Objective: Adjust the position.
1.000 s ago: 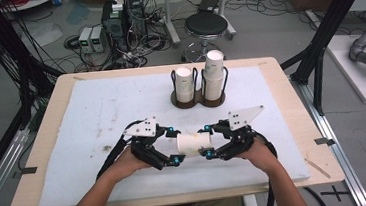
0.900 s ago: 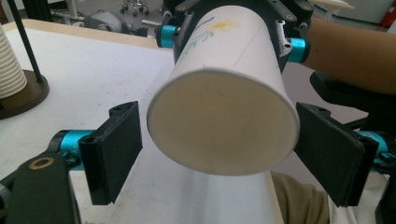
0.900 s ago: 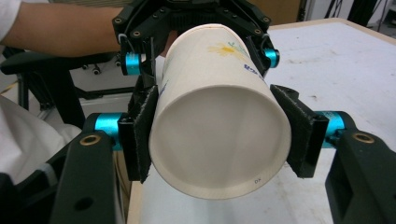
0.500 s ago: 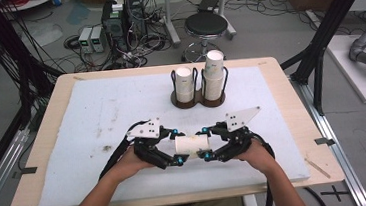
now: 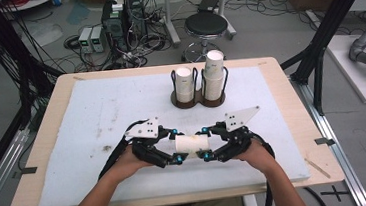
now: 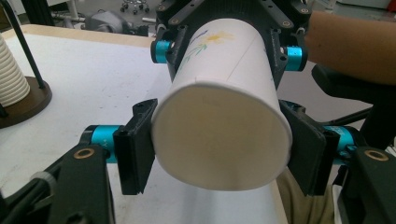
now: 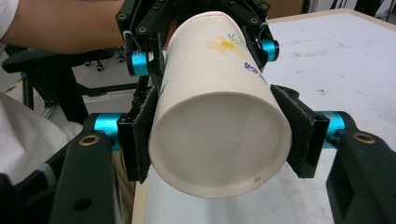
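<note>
Near the table's front edge the paper cup [image 5: 192,143] lies sideways between both tools, the right gripper [image 5: 206,143] clamped on one end as before, while the left gripper [image 5: 176,145], wide a second ago, has just closed its jaws onto the other end.

Small mark "DX" on the paper cup's [image 7: 219,121] bottom rim

cup print [image 7: 250,69] illegible (partly hidden)
</note>
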